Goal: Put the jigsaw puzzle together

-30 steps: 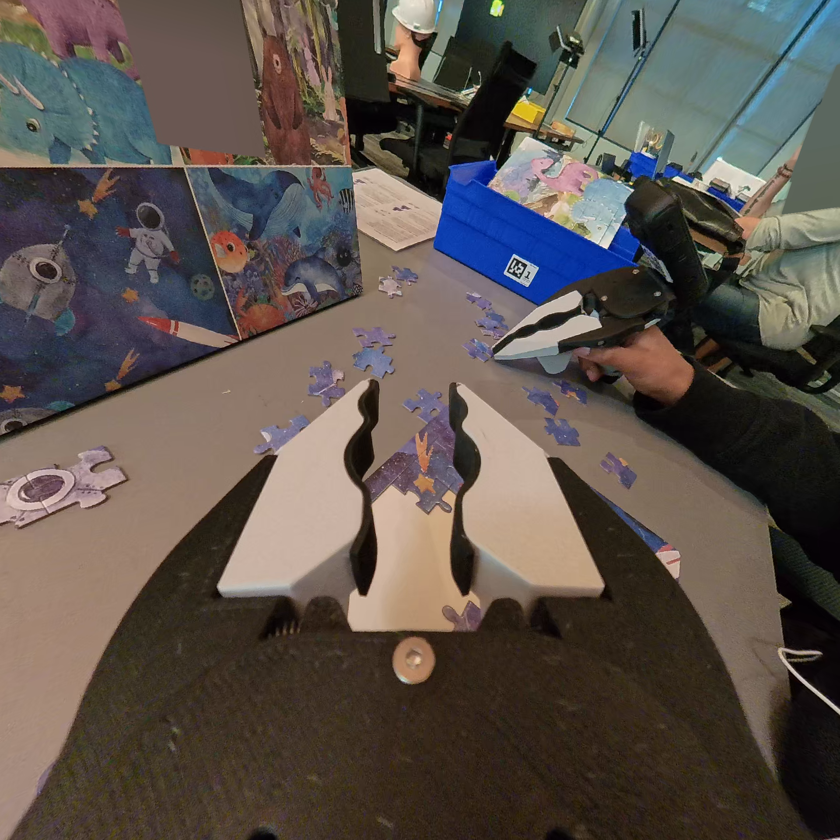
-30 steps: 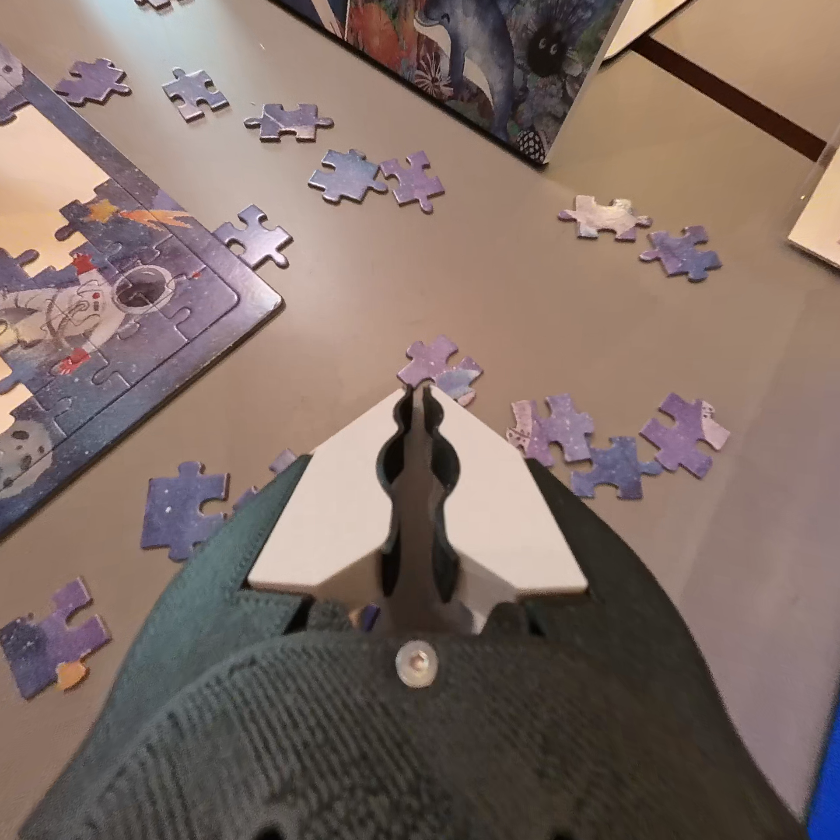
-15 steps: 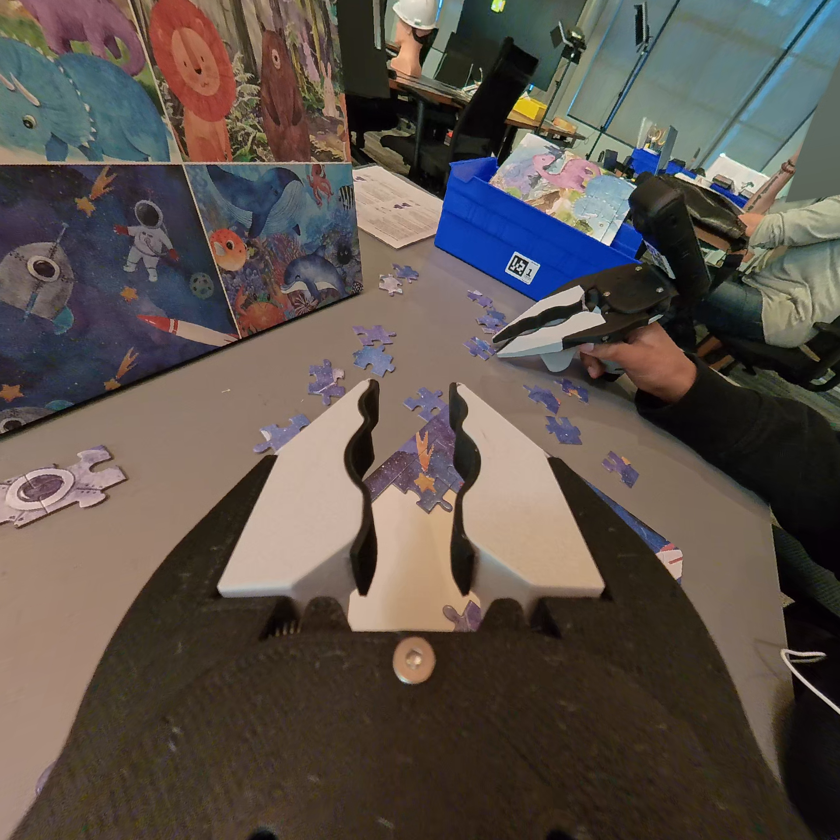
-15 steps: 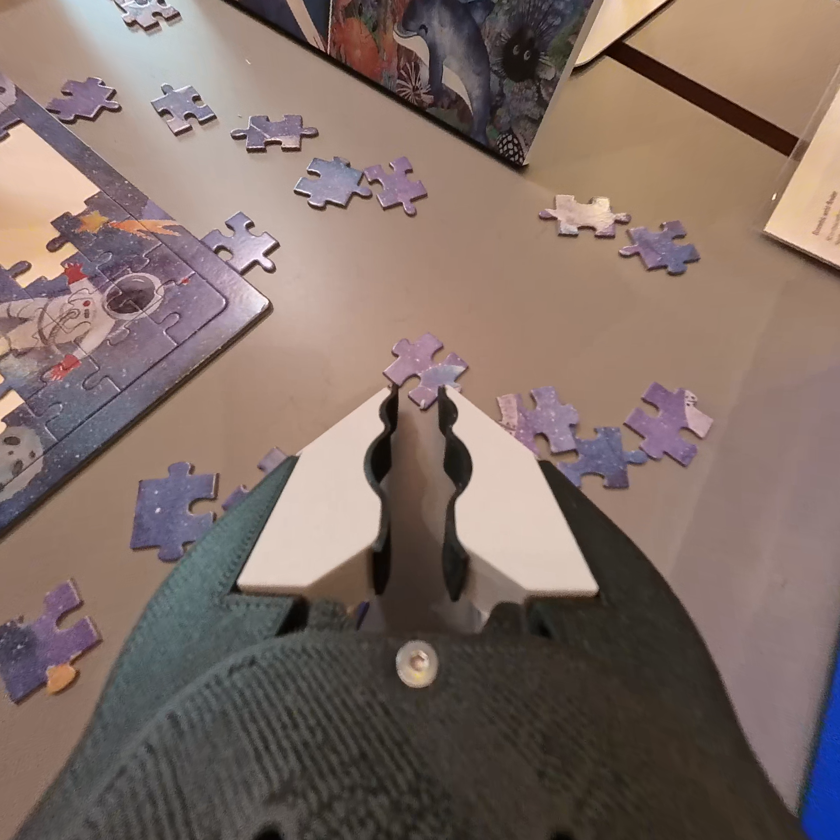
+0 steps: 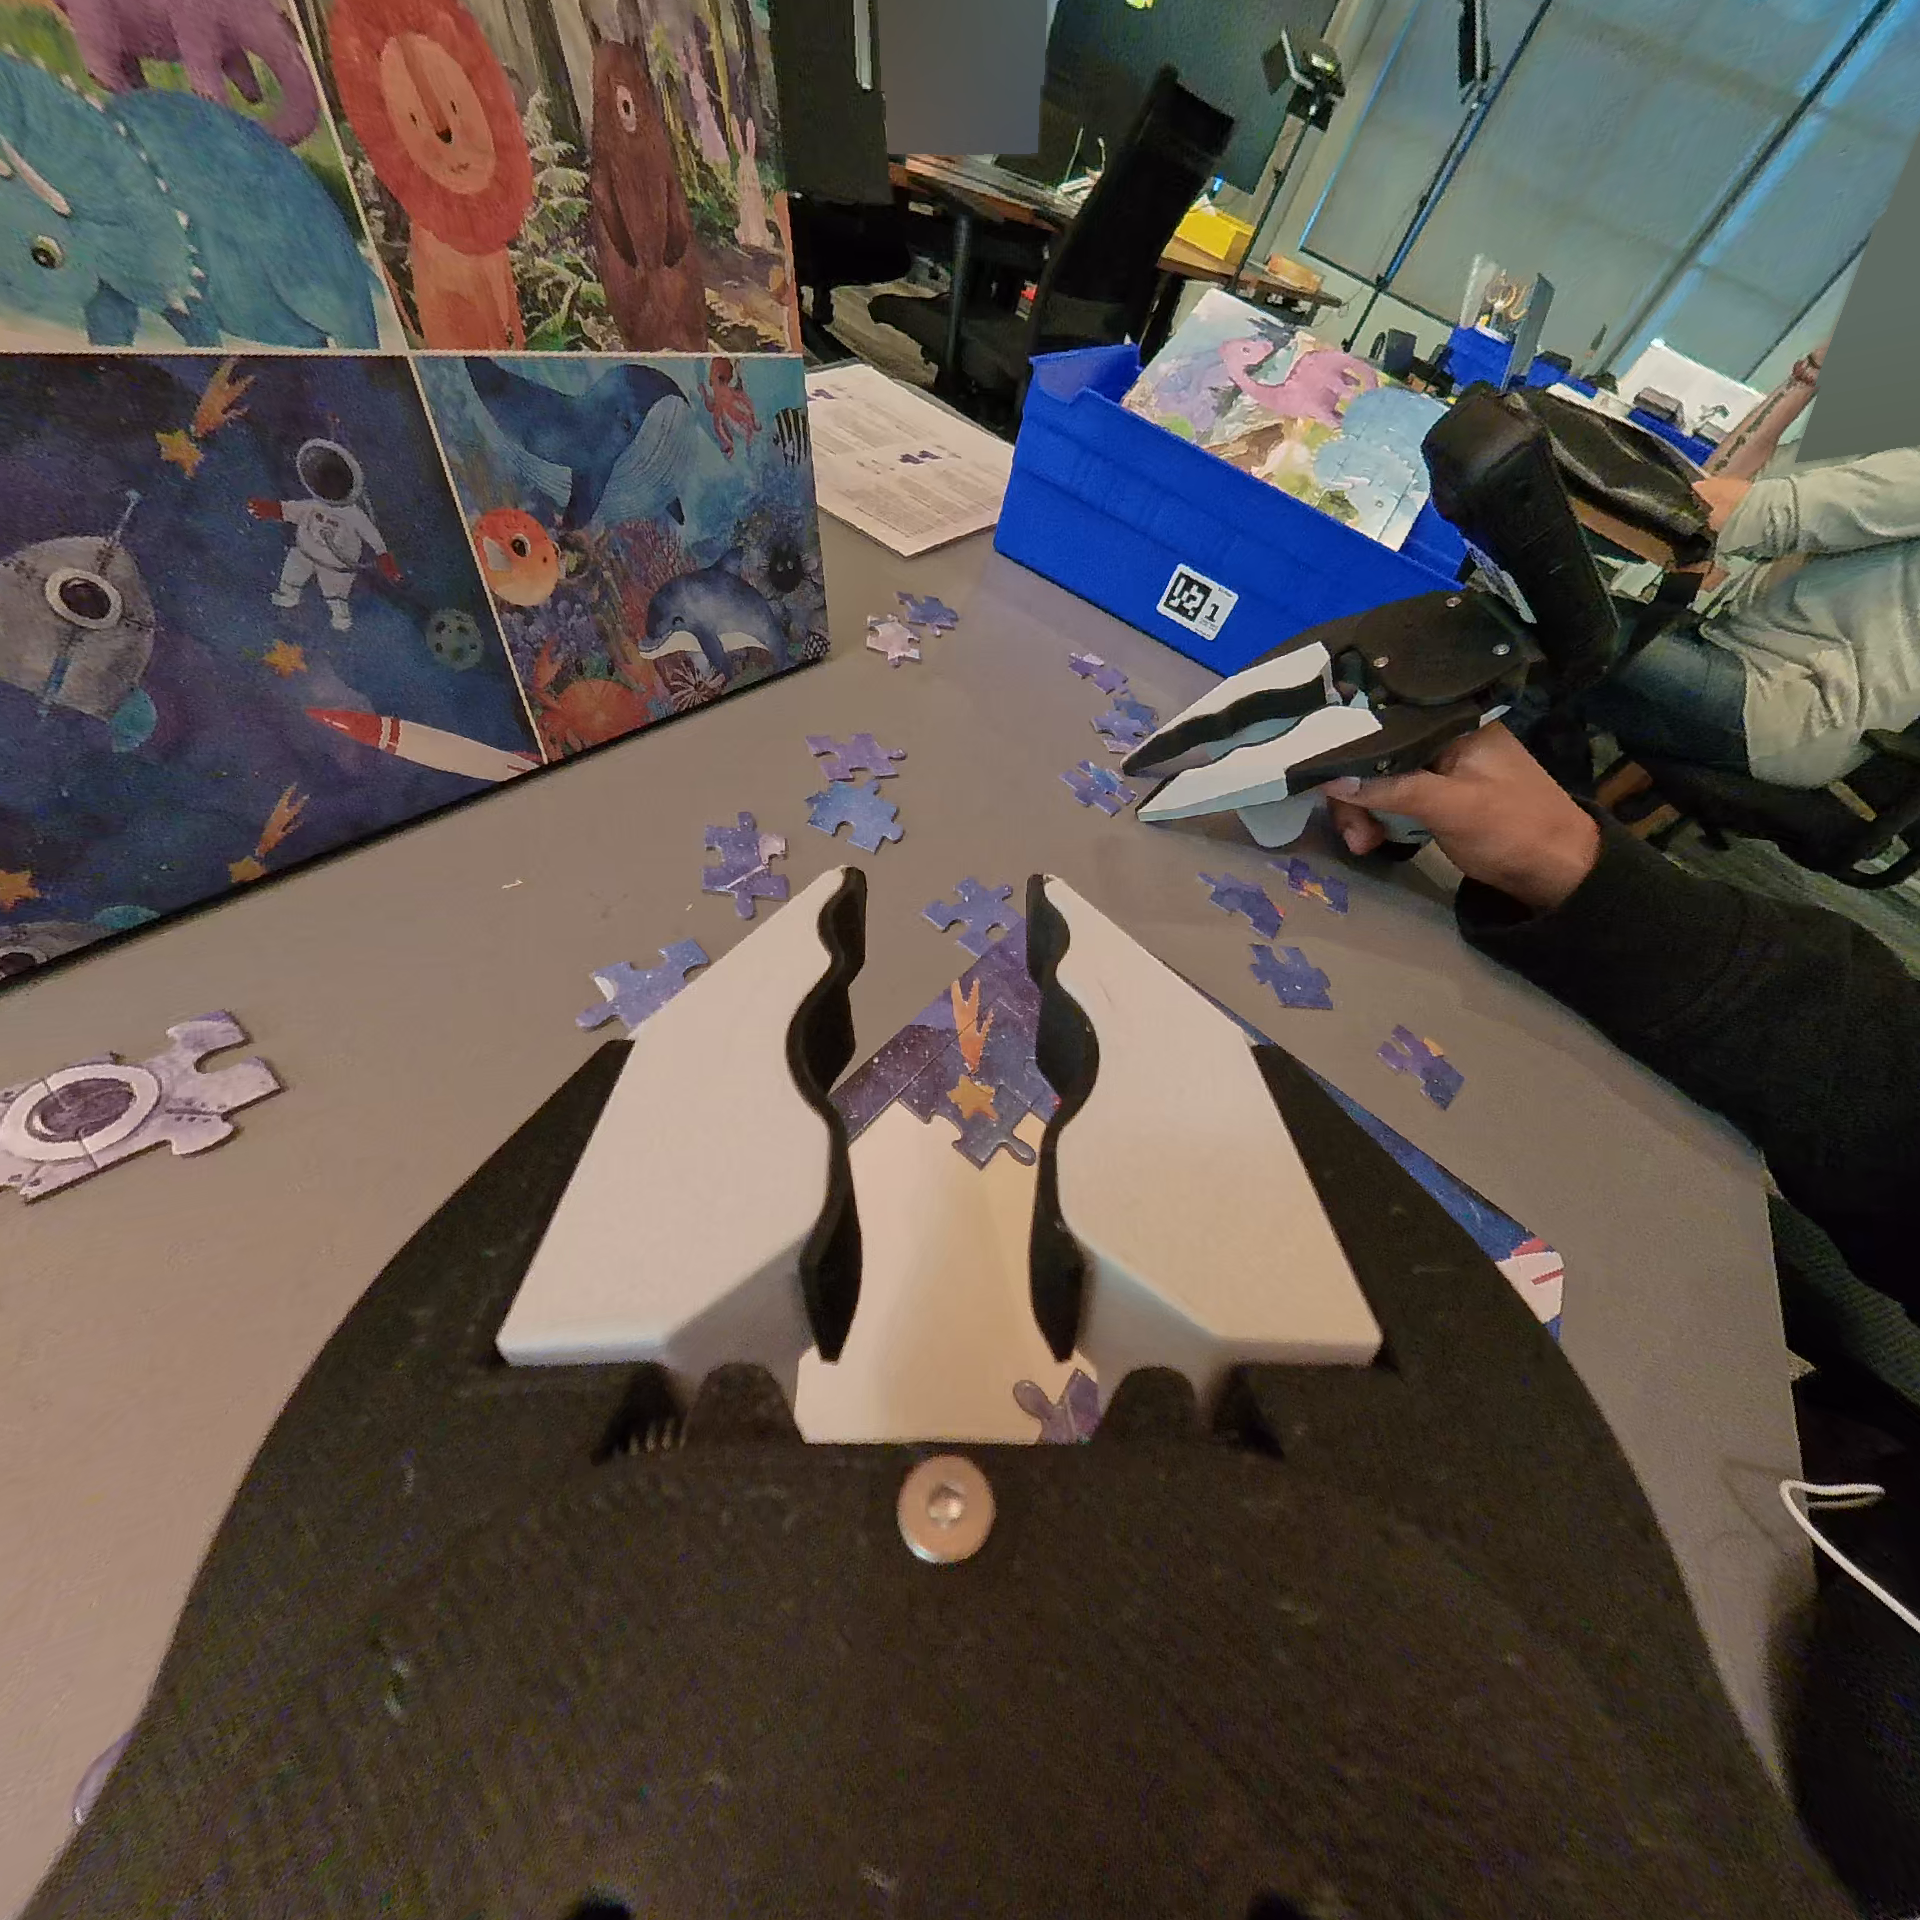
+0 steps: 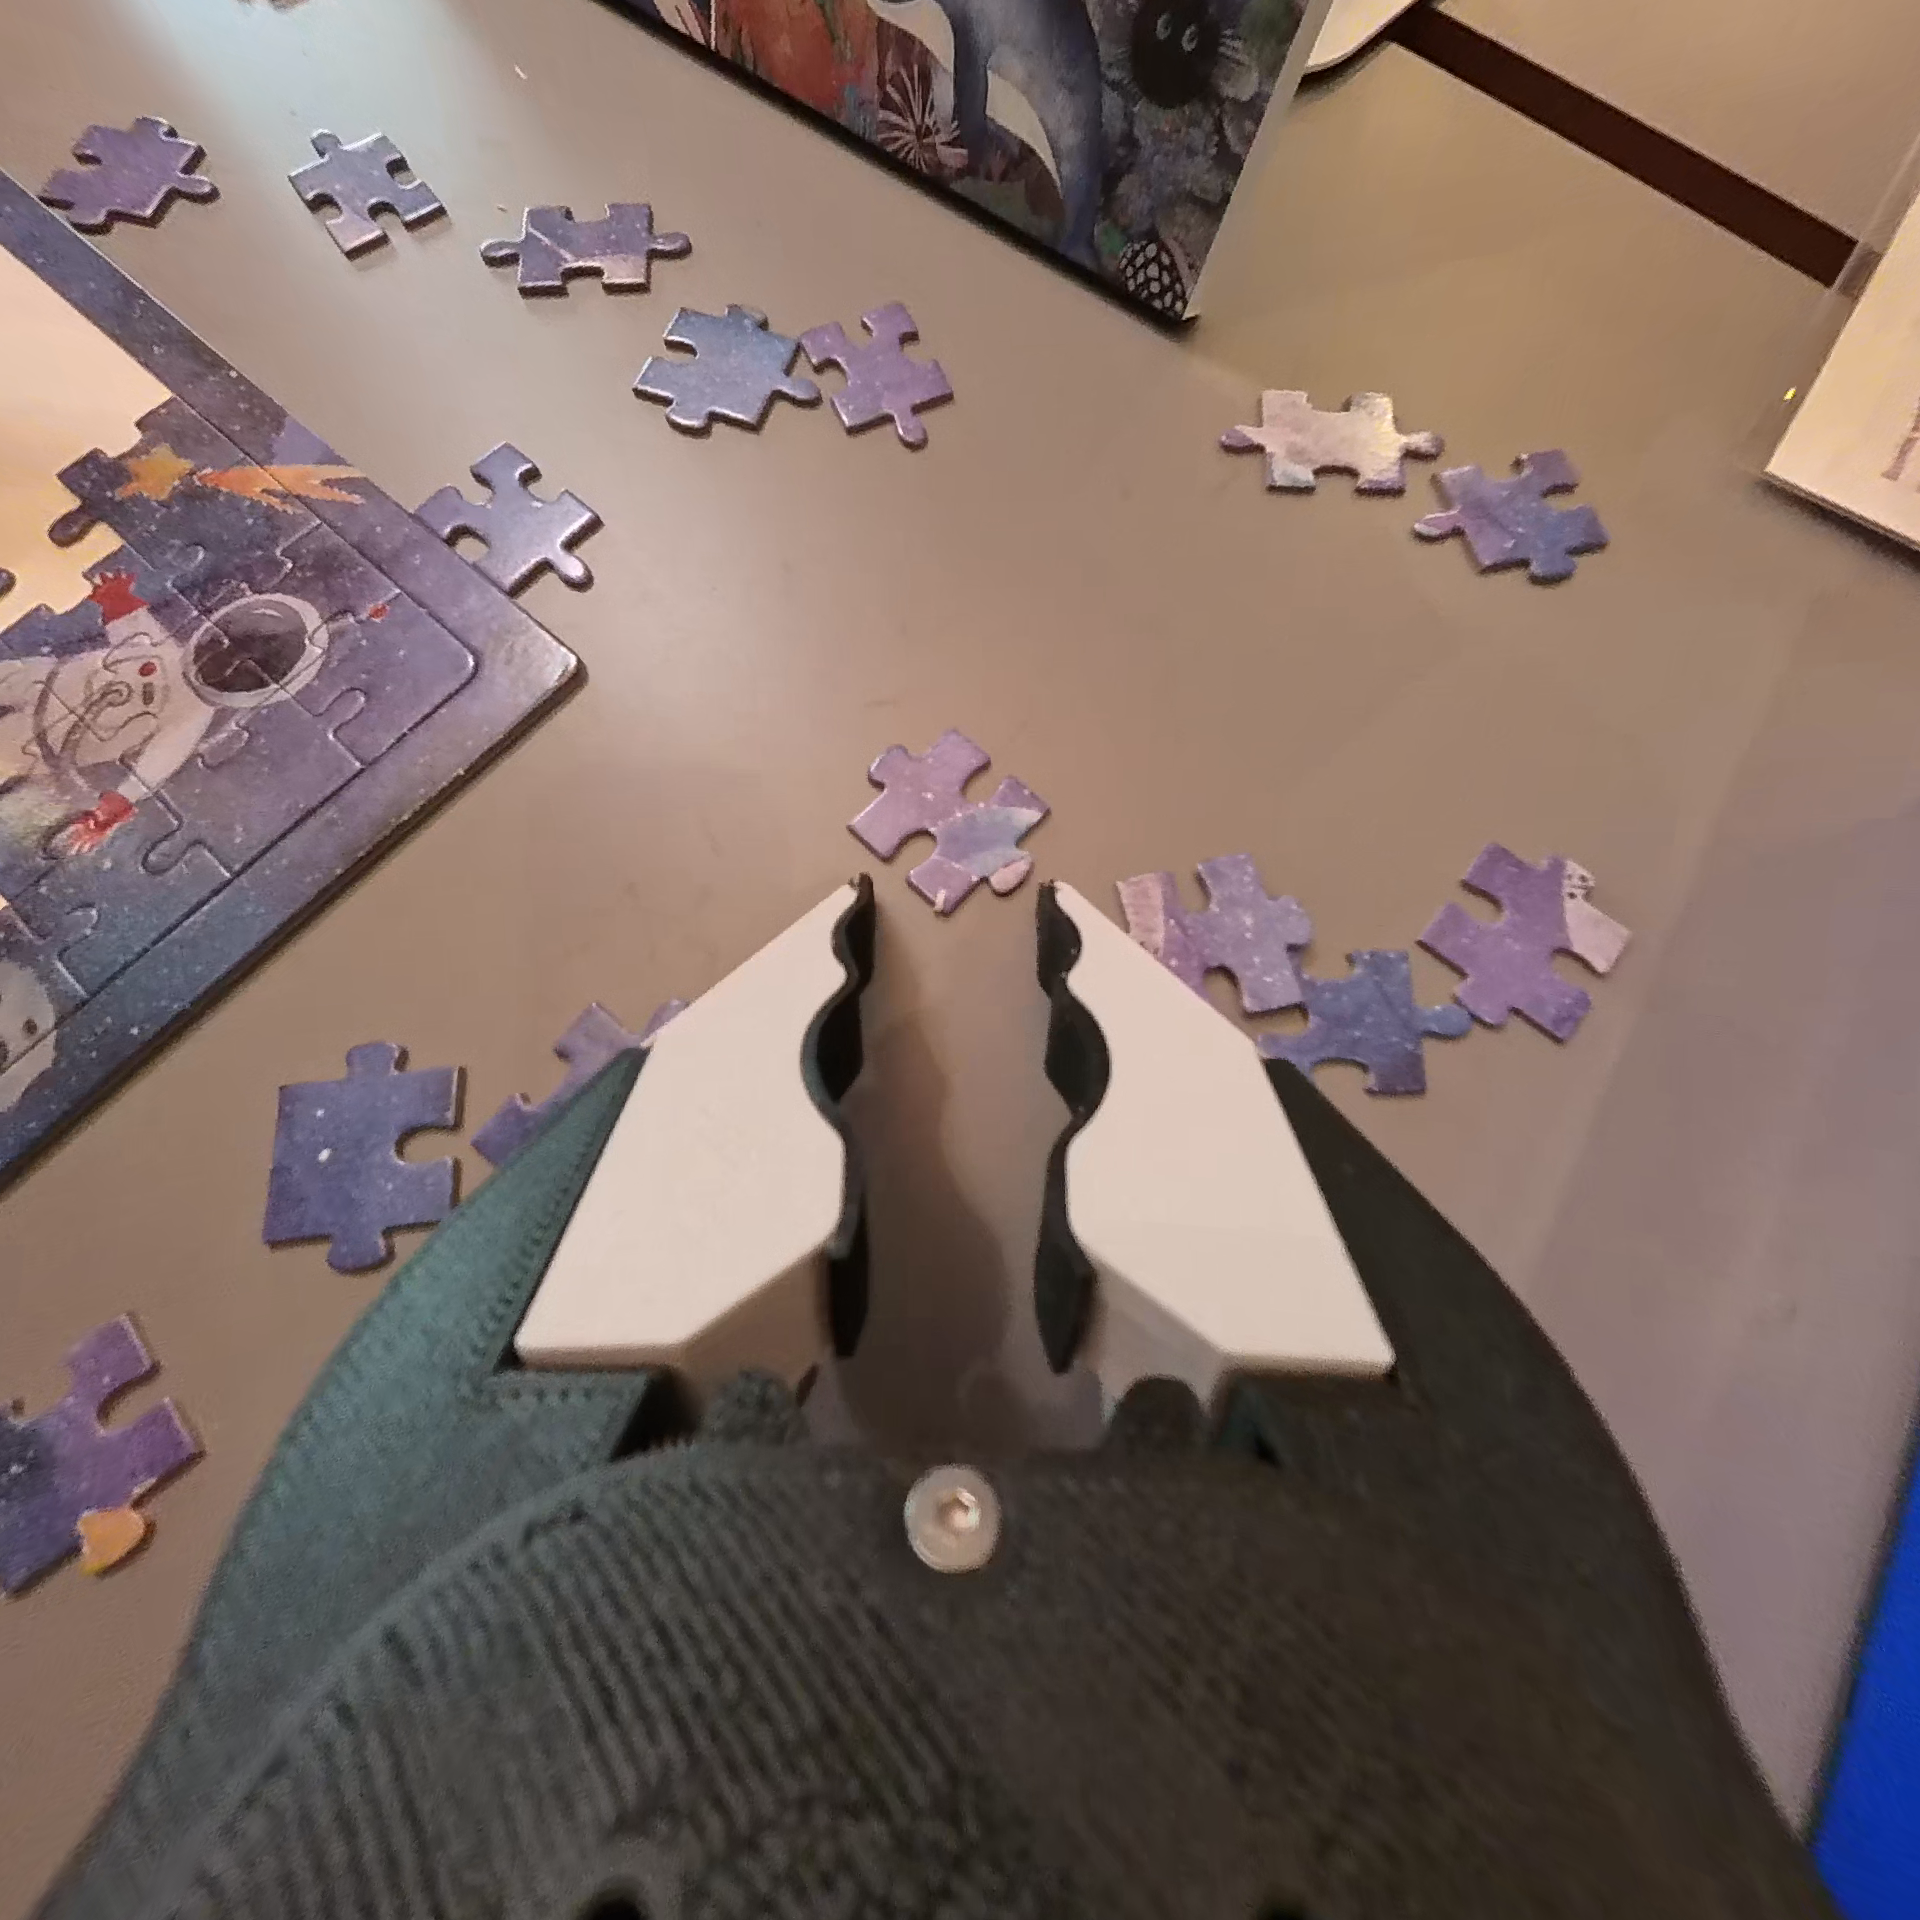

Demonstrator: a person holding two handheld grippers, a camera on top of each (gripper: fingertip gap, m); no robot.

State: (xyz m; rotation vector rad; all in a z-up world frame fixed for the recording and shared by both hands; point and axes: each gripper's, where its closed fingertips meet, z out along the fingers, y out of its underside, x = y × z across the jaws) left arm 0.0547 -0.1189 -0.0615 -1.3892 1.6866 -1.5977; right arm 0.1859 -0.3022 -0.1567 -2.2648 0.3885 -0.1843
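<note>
Loose puzzle pieces (image 6: 948, 821) are lying on the grey table (image 6: 1143, 644) just ahead of the right gripper (image 6: 954, 896), which is hovering with jaws spread and bare, while the left gripper (image 5: 945, 883) is hanging, jaws likewise spread, over the puzzle board (image 5: 977, 1060).

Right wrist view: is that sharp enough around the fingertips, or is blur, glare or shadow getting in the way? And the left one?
Right wrist view: the purple puzzle piece just ahead of the open right gripper is sharp, with a soft shadow between the fingers and blurred picture edges. Left wrist view: the left gripper is crisp, with strong wide-angle bending and pale sheen on the grey table.
</note>
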